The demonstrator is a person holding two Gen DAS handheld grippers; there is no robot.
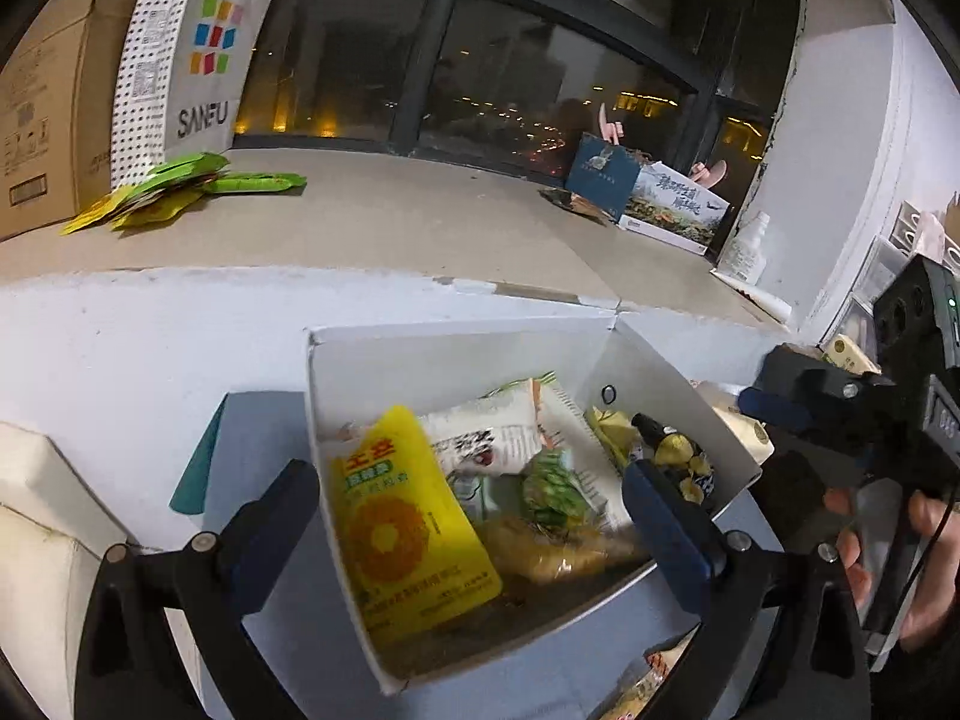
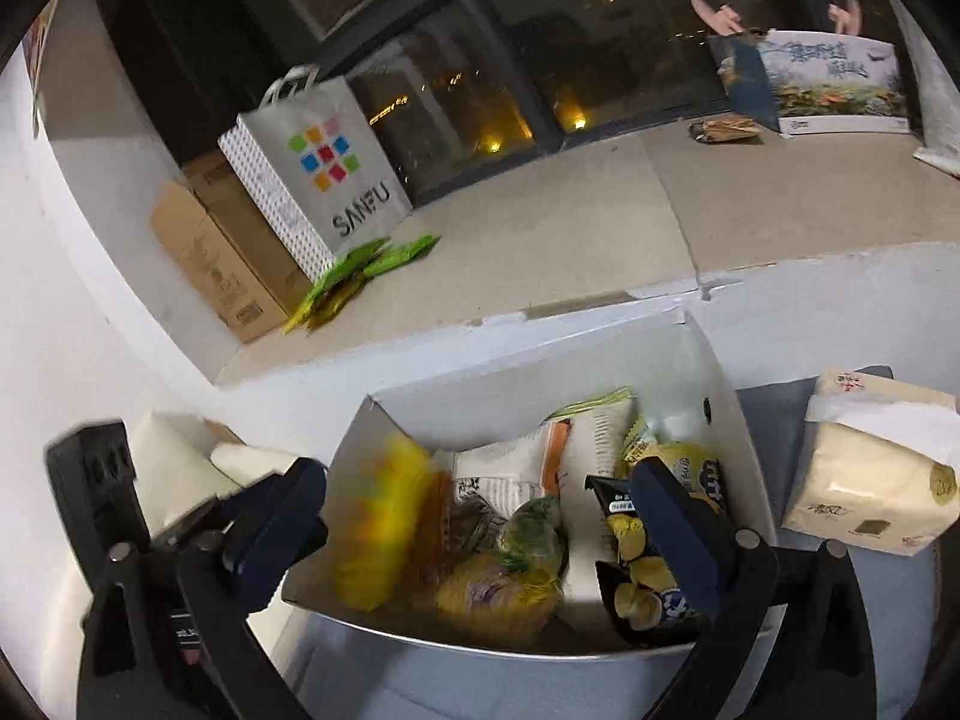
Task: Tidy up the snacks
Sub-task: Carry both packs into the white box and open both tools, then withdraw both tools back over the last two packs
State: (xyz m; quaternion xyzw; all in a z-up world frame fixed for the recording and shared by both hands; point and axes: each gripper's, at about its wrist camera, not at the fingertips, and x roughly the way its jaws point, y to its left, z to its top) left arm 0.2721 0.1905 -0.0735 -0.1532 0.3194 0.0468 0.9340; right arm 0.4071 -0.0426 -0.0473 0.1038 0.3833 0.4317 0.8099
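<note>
Both grippers hover with jaws spread, pinching nothing: left gripper (image 1: 468, 498), right gripper (image 2: 480, 507). Snacks sit inside the white box (image 1: 456, 354): yellow packet (image 1: 408, 522) at its left wall, chip bag (image 2: 648, 570) at right.

A yellow packet (image 1: 414, 516) with an orange disc lies in the white box (image 1: 456, 354).

One white cardboard box (image 2: 708, 360) holds one yellow pouch (image 1: 408, 522), one black chip bag (image 2: 636, 564) and several more packets. One tissue pack (image 2: 870, 468) sits beside it; one paper shopping bag (image 2: 318, 174) stands on the ledge.
</note>
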